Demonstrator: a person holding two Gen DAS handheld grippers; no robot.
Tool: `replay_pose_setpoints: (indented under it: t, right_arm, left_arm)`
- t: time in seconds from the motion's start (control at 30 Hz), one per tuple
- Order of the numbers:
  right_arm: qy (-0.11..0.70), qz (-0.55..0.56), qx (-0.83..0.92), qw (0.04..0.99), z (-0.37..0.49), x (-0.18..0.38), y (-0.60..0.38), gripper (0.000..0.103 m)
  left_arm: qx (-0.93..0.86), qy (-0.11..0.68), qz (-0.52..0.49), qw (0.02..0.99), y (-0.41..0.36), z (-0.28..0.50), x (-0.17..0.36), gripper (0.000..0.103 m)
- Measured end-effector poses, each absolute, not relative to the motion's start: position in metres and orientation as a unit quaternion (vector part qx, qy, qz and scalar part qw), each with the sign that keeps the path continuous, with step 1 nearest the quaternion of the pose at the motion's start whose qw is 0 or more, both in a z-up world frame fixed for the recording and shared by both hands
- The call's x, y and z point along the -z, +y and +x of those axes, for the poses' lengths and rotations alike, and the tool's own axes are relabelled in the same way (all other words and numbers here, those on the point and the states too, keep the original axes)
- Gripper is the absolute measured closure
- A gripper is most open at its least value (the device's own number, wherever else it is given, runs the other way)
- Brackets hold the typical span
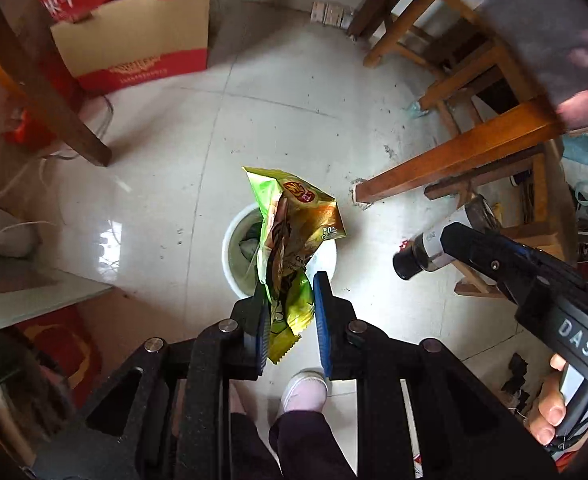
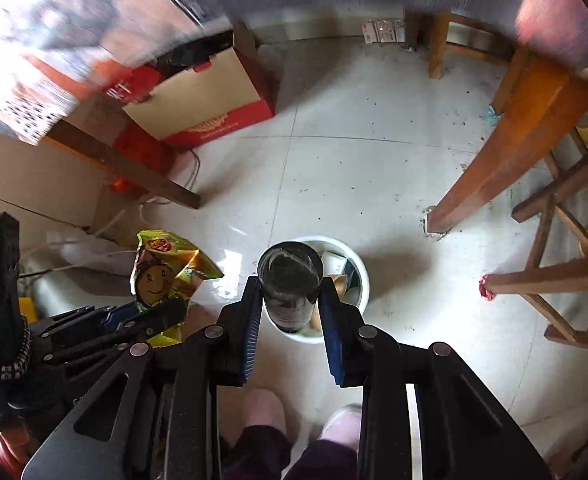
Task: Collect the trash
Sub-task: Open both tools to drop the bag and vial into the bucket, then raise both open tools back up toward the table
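Observation:
A crumpled green and gold snack bag [image 1: 289, 248] hangs between the blue pads of my left gripper [image 1: 289, 300], which is shut on it. Below it on the tiled floor stands a white bin [image 1: 237, 240] with trash inside. My right gripper [image 2: 289, 300] is shut on a dark bottle [image 2: 289, 280], held upright above the same bin [image 2: 358, 276]. In the left wrist view the bottle [image 1: 426, 248] and the right gripper [image 1: 474, 248] show at the right. In the right wrist view the snack bag [image 2: 165, 276] and the left gripper [image 2: 145, 316] show at the left.
A red and tan cardboard box [image 1: 133, 40] stands at the back left. Wooden table legs [image 1: 454, 160] and stools [image 2: 566, 280] crowd the right side. A dark wooden leg [image 1: 45, 92] slants at the left. The person's pale slippers [image 1: 304, 394] stand just behind the bin. A small red scrap [image 2: 486, 287] lies on the floor.

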State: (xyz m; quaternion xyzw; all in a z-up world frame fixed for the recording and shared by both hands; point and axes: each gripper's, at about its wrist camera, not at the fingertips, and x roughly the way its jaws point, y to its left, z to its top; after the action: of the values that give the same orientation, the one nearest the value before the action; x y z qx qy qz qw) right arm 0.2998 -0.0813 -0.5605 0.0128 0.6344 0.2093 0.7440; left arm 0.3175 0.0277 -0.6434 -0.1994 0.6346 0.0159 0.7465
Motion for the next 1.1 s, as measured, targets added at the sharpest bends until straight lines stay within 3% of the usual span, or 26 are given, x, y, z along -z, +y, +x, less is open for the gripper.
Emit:
replay_pose_setpoints:
  t: [0.07,0.1,0.13,0.2,0.47,0.7,1.1]
  right_arm:
    - [0.638,0.017,-0.211,0.740,0.302,0.573,-0.082,0.077]
    - [0.641,0.020,-0.212,0.737,0.303,0.581,-0.082,0.077]
    - [0.647,0.021,-0.211,0.732,0.303,0.589,-0.083,0.077]
    - [0.664,0.020,-0.203,0.720,0.306,0.604,-0.084,0.076]
    - [0.686,0.024,-0.190,0.702,0.303,0.608,-0.093,0.076]
    - [0.676,0.025,-0.190,0.712,0.305,0.574,-0.093,0.076]
    - [0.633,0.024,-0.211,0.745,0.297,0.425,-0.077,0.076]
  left_arm:
    - [-0.011,0.639,-0.208,0.740,0.027,0.323,0.668,0.083]
    - [-0.008,0.642,-0.212,0.737,0.027,0.327,0.677,0.076]
    - [-0.006,0.649,-0.215,0.730,0.027,0.331,0.690,0.061]
    - [-0.016,0.662,-0.215,0.718,0.027,0.335,0.709,0.051]
    - [-0.004,0.673,-0.222,0.706,0.025,0.332,0.718,0.051]
    - [0.005,0.663,-0.191,0.724,0.020,0.338,0.674,0.051]
    - [-0.004,0.610,-0.172,0.774,0.035,0.333,0.499,0.051]
